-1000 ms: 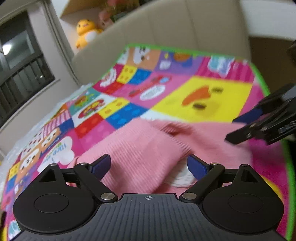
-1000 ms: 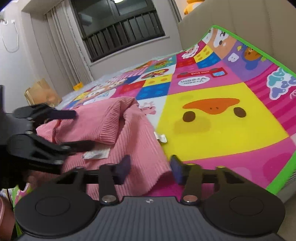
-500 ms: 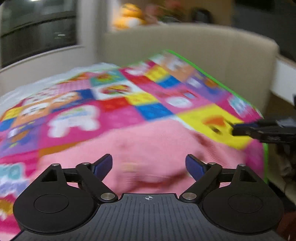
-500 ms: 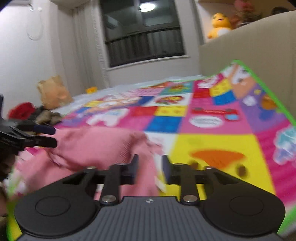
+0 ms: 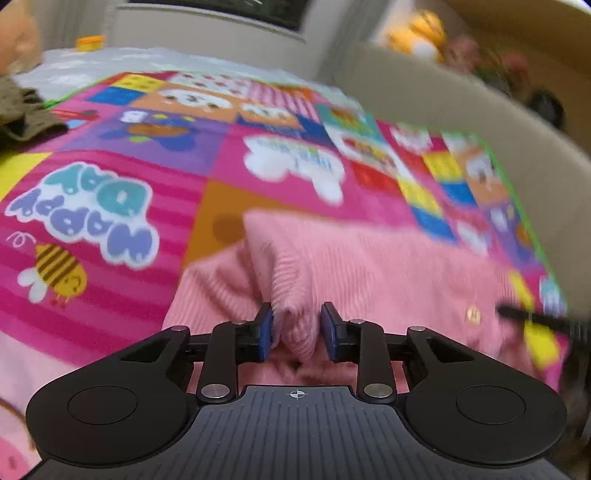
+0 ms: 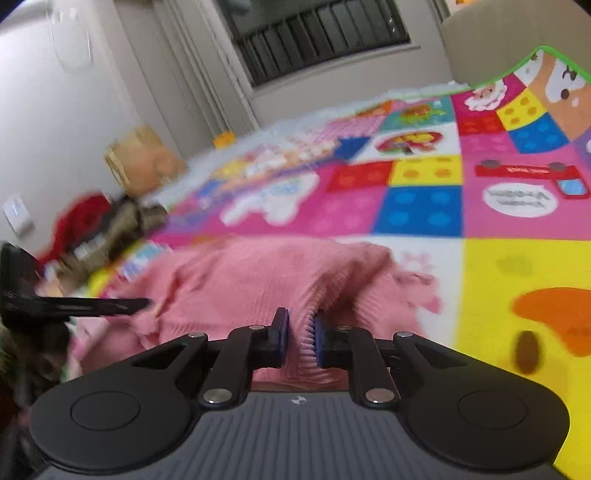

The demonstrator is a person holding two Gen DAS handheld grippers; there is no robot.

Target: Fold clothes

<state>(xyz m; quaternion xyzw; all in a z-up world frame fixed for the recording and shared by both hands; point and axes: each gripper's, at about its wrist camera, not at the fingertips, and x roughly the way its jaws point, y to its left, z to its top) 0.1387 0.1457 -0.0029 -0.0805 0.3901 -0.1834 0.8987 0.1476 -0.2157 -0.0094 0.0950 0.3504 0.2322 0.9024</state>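
Observation:
A pink ribbed knit garment (image 5: 369, 266) lies rumpled on a colourful play mat (image 5: 110, 192). My left gripper (image 5: 297, 328) is shut on a bunched fold of it at the near edge. My right gripper (image 6: 301, 336) is shut on another ribbed edge of the same garment (image 6: 258, 273). The right gripper's fingers show at the right edge of the left wrist view (image 5: 535, 317). The left gripper's fingers show at the left of the right wrist view (image 6: 81, 306). A small gold button (image 5: 472, 314) shows on the garment.
The mat (image 6: 480, 206) covers a bed with a beige padded headboard (image 5: 461, 122). An olive garment (image 5: 26, 114) lies at the mat's far left, with a red one (image 6: 81, 221) beside it. A cardboard box (image 6: 140, 162) and a barred window (image 6: 321, 33) stand beyond.
Both grippers have closed on the pink garment; the left was wide open before. Both views have swung left across the mat.

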